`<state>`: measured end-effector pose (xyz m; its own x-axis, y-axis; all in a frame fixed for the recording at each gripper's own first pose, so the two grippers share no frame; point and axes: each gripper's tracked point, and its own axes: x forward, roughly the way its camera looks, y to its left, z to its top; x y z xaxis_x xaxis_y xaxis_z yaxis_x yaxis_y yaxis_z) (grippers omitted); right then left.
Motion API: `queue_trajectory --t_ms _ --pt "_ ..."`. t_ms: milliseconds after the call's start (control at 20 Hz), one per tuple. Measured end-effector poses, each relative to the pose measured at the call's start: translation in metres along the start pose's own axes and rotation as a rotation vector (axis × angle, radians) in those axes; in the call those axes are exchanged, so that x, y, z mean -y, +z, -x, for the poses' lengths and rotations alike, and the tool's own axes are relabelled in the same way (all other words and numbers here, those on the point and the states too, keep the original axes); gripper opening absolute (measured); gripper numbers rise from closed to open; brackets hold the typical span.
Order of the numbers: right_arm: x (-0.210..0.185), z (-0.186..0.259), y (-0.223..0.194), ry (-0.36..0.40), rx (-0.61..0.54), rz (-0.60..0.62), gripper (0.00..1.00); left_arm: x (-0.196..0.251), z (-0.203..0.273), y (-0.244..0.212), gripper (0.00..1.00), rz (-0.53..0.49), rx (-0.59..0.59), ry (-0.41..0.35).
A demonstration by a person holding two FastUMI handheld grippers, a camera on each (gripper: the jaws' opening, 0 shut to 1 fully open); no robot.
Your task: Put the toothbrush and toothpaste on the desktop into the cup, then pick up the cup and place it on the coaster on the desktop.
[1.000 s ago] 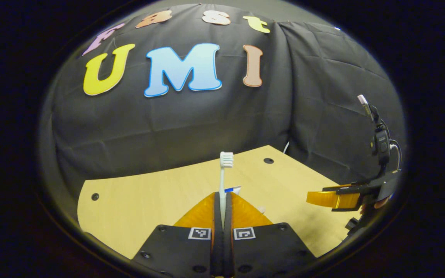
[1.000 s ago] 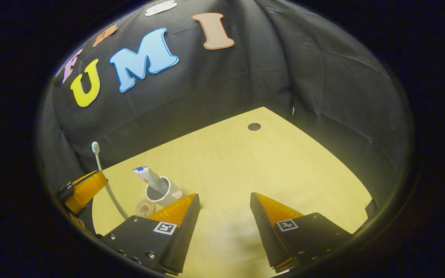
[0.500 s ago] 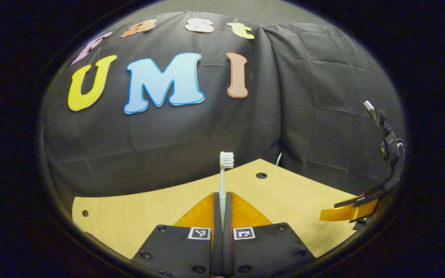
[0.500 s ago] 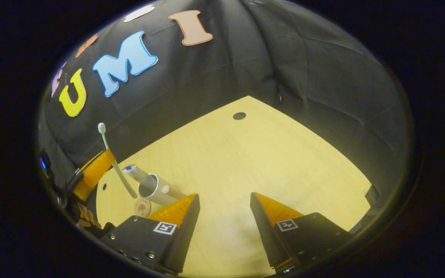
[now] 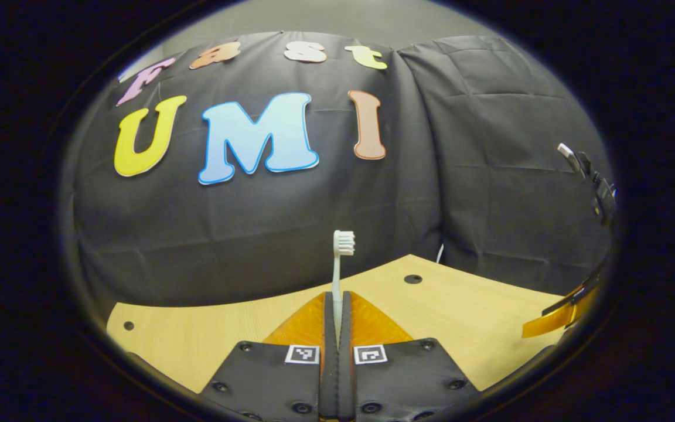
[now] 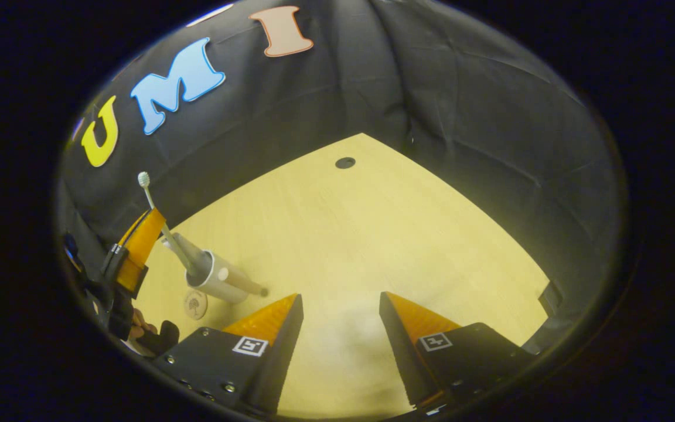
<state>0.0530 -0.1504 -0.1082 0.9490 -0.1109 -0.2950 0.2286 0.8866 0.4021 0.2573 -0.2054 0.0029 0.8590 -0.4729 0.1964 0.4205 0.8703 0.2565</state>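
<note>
- I am keeping the left claw (image 5: pixel 337 305) clamped on the toothbrush (image 5: pixel 340 258), bristles up.
- My right claw (image 6: pixel 337 308) is hanging spread apart, empty, over the counter (image 6: pixel 372 234).
- Farther off, the toothbrush has come over the cup (image 6: pixel 214 275), seemingly entering beside the toothpaste (image 6: pixel 182 243); release comes next.
- The coaster (image 6: pixel 195 305) is lying just beside the cup.

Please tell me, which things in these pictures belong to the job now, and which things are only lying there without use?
Job:
white toothbrush, clamped in left gripper
white cylindrical cup
toothpaste tube, in cup
small round wooden coaster
right gripper, open

Not used:
light wooden desktop with its dark round hole
</note>
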Motion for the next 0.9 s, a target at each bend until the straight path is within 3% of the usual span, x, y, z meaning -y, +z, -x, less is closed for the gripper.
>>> queue_trajectory --t_ms 250,600,900 --pt "-0.001 -0.003 -0.003 -0.002 -0.021 0.010 0.78 -0.002 0.002 -0.027 0.07 0.025 -0.029 0.020" --pt "-0.012 -0.005 -0.009 0.029 -0.045 0.042 0.78 -0.010 0.007 -0.027 0.07 0.027 -0.020 0.064" --pt "-0.014 -0.005 -0.010 0.034 -0.049 0.043 0.78 -0.010 0.012 -0.025 0.15 0.031 -0.024 0.063"
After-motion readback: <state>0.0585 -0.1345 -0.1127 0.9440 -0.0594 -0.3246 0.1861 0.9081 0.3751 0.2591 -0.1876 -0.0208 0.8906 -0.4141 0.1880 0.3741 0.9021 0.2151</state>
